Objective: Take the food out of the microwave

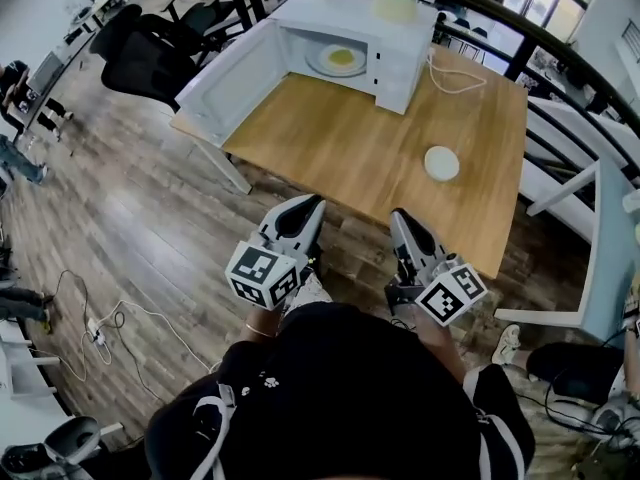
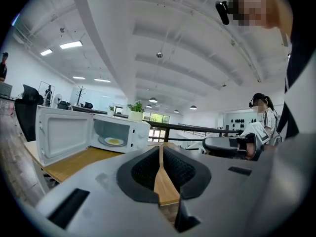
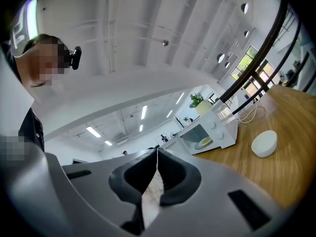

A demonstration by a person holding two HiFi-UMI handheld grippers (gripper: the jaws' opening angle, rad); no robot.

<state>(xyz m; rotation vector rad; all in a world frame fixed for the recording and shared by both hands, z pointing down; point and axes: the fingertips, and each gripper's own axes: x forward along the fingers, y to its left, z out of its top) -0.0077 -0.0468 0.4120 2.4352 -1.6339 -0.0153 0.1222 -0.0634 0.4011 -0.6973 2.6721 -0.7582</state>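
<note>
Both tools, the left gripper [image 1: 305, 208] and the right gripper [image 1: 402, 218], were held side by side, each with its jaws pressed together on nothing. Ahead of them stood the wooden table [image 1: 380, 158]. At its far end, well beyond both tips, was the white microwave [image 1: 400, 68], its door [image 1: 225, 78] swung wide on the left gripper's side. Inside sat a plate [image 1: 322, 63] bearing the yellow food [image 1: 341, 58]. A small bowl [image 1: 441, 163] lay nearer, ahead of the right gripper.
</note>
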